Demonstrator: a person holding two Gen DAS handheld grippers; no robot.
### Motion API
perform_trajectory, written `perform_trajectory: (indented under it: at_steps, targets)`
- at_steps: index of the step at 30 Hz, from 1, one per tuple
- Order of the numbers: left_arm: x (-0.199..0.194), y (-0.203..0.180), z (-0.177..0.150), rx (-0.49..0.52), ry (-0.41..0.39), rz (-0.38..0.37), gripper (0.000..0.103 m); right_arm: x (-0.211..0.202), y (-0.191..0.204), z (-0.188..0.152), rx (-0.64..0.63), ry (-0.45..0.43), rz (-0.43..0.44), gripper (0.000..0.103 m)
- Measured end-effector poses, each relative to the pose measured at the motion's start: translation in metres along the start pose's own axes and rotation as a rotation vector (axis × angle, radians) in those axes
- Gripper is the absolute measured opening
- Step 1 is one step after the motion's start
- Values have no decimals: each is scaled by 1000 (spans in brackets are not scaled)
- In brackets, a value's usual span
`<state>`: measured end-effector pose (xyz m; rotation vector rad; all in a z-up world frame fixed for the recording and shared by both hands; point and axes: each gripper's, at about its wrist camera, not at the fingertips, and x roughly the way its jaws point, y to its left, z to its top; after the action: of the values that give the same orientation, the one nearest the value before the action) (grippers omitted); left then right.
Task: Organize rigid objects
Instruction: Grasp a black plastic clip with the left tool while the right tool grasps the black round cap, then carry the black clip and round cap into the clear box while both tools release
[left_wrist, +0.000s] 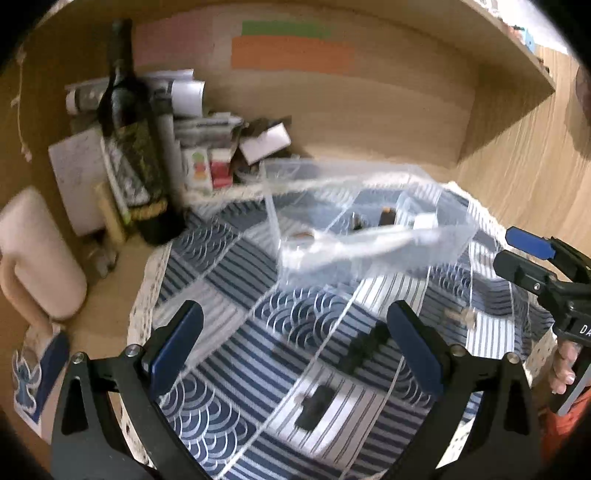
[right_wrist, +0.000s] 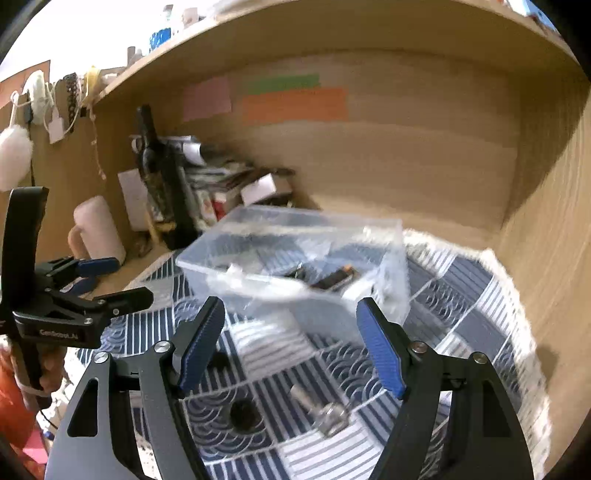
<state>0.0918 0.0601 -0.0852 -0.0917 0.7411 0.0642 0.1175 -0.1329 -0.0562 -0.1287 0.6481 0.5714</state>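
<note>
A clear plastic box (left_wrist: 369, 221) stands on a blue-and-white patterned cloth (left_wrist: 229, 288) and holds several small dark parts (left_wrist: 387, 215); it also shows in the right wrist view (right_wrist: 295, 258). My left gripper (left_wrist: 295, 347) is open and empty above the cloth, with two small black parts (left_wrist: 314, 406) (left_wrist: 364, 349) between its fingers. My right gripper (right_wrist: 291, 347) is open and empty, above a silver metal part (right_wrist: 325, 413) and a round black part (right_wrist: 243, 413). The right gripper also shows at the right edge of the left wrist view (left_wrist: 535, 266).
A dark wine bottle (left_wrist: 129, 129), stacked papers and small boxes (left_wrist: 207, 147) and a pale pink mug (left_wrist: 37, 258) stand at the back left of the wooden desk. A wooden shelf wall (right_wrist: 406, 155) closes the back and right.
</note>
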Motion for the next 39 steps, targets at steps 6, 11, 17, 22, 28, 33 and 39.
perform_trajectory:
  at_steps: [6, 11, 17, 22, 28, 33, 39]
  targets:
    - [8, 2, -27, 1, 37, 12, 101, 13, 8, -32, 31, 67, 20, 71]
    - [13, -1, -45, 21, 56, 16, 91, 28, 15, -52, 47, 139, 36, 71]
    - [21, -6, -58, 53, 93, -29, 70, 45, 20, -63, 50, 212, 75, 60]
    - [29, -11, -66, 78, 125, -64, 42, 52, 23, -67, 37, 239, 68, 42]
    - [20, -9, -65, 84, 91, -78, 26, 48, 20, -68, 50, 226, 70, 31]
    - [7, -7, -53, 88, 40, -70, 26, 35, 17, -55, 48, 178, 50, 31]
    - [-6, -5, -32, 79, -27, -61, 26, 18, 9, -32, 40, 98, 13, 31]
